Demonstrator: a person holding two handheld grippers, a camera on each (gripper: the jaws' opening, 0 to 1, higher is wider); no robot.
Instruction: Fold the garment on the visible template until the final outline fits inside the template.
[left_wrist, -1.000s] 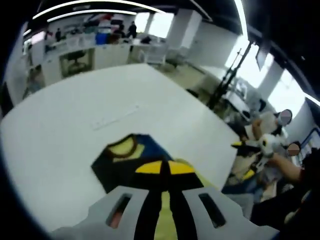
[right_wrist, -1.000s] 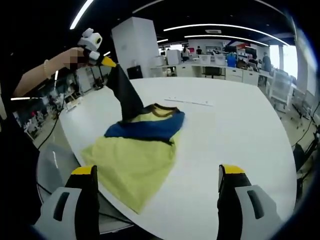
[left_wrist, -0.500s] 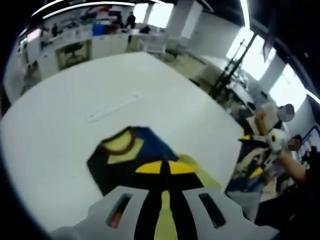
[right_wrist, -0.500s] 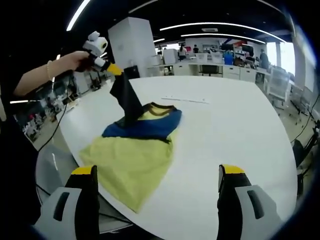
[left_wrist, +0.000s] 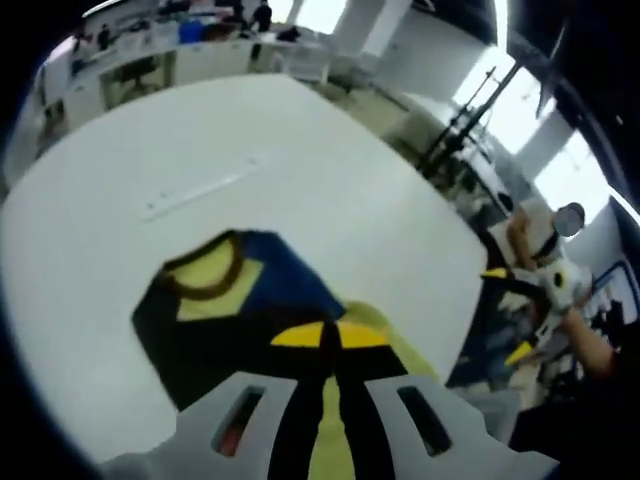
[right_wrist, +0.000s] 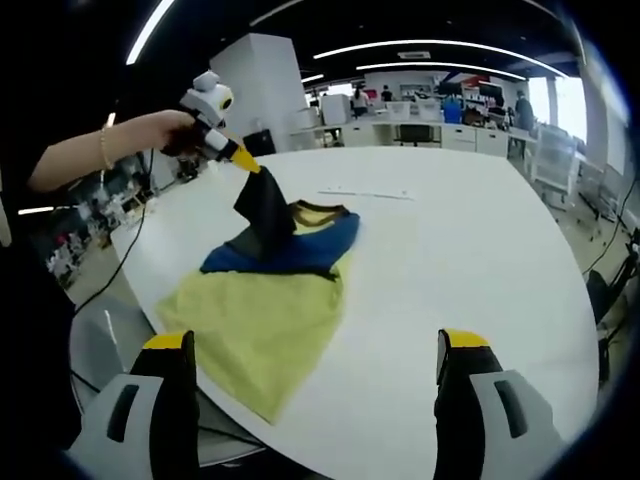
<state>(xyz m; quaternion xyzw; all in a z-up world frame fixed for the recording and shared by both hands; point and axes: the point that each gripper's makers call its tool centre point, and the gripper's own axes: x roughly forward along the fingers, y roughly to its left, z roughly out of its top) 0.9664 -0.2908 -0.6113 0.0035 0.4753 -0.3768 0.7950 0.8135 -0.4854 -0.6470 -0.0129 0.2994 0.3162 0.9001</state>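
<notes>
White round worktop (right_wrist: 470, 260), office room behind. Garment (right_wrist: 270, 290): yellow body, blue and black upper part, lying near the worktop's edge. Left gripper (right_wrist: 250, 167): closed on a black sleeve, lifting it. Right gripper (right_wrist: 315, 350): jaws wide apart, holding nothing.

Illumination was bright and even — long white ceiling light strips (right_wrist: 420, 68) and tall daylit windows (left_wrist: 520, 100) supplied it. Fisheye distortion bent the edges; the left gripper view was motion-blurred — shadows stayed soft.
</notes>
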